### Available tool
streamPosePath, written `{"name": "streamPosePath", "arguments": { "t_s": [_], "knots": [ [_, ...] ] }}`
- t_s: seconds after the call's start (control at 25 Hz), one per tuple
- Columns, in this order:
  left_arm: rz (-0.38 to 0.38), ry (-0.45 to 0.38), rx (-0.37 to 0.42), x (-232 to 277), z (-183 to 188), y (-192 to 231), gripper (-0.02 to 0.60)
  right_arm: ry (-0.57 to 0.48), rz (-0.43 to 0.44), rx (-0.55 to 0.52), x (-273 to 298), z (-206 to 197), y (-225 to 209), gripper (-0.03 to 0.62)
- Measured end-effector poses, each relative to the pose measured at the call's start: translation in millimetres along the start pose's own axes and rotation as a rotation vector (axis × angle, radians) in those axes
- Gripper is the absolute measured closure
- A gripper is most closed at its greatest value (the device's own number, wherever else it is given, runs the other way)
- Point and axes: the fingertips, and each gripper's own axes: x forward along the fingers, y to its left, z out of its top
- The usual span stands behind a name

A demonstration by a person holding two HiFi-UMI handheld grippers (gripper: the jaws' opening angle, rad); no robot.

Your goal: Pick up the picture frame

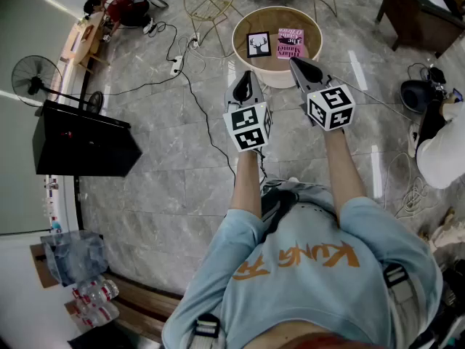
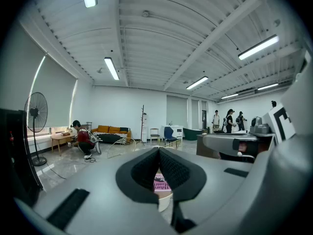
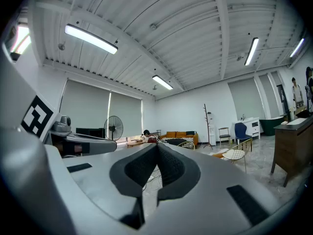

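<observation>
Both grippers closed and empty at the near rim of the round bench

The left gripper (image 1: 247, 77) and right gripper (image 1: 297, 63) are held level side by side, fingers pressed together on nothing. Their tips are at the raised front rim of the round bench (image 1: 272, 77). Bare marble floor lies open around it, with a cable (image 1: 205, 115) trailing on the left. The picture frame (image 1: 259, 44) lies flat on the bench's left half. It is black-edged with a deer-head silhouette on white, just beside a pink book (image 1: 290, 43).

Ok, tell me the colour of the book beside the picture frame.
Pink with dark lettering; the book shows best in the head view.
</observation>
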Motion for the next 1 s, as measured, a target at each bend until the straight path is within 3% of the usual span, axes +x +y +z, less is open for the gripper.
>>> {"name": "streamPosePath", "arguments": {
  "t_s": [0.4, 0.64, 1.0],
  "knots": [
    [-0.033, -0.007, -0.03, 5.7, 1.6, 6.5, 0.563, -0.076, 0.054, 0.085, 14.4, 17.0, 0.5, 0.595],
    [-0.031, -0.026, -0.141, 13.3, 6.3, 20.3, 0.563, -0.133, 0.116, 0.167, 22.8, 23.6, -6.1, 0.595],
    [-0.046, -0.048, -0.121, 24.1, 22.5, 21.8, 0.563, -0.184, 0.272, 0.292, 35.9, 36.4, 1.8, 0.599]
  ]
}}
